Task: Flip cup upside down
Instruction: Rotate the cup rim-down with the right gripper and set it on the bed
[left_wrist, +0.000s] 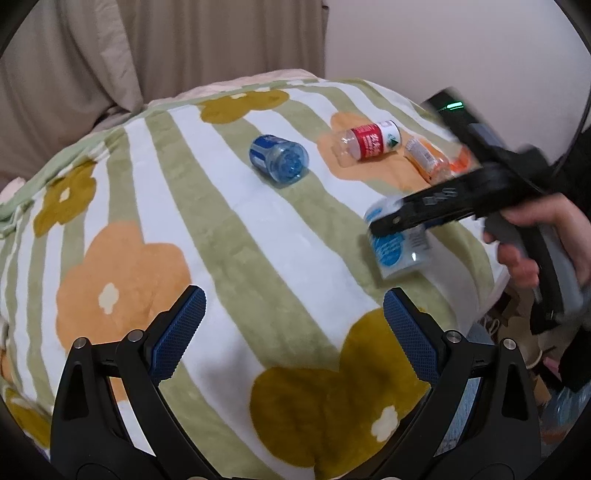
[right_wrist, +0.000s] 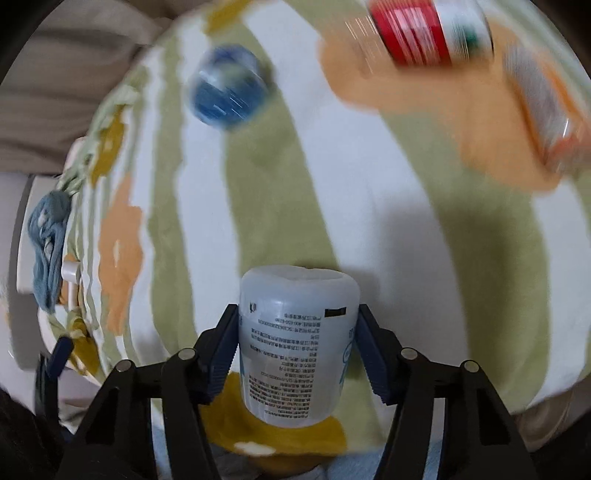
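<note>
My right gripper (right_wrist: 297, 347) is shut on a translucent white cup (right_wrist: 297, 350) with a printed label. It holds the cup above the striped flower blanket (right_wrist: 369, 192). The label text reads upside down and the closed base points away from me. In the left wrist view the same cup (left_wrist: 400, 247) shows at the right with blue print, clamped by the right gripper (left_wrist: 391, 221) and tilted. My left gripper (left_wrist: 293, 325) is open and empty, low over the blanket (left_wrist: 229, 236) near its front.
A blue cup (left_wrist: 279, 158) lies on its side mid-blanket. A red-labelled cup (left_wrist: 369, 142) and an orange one (left_wrist: 428, 158) lie at the far right. Curtains hang behind. The blanket's right edge drops off to floor clutter (left_wrist: 517, 332).
</note>
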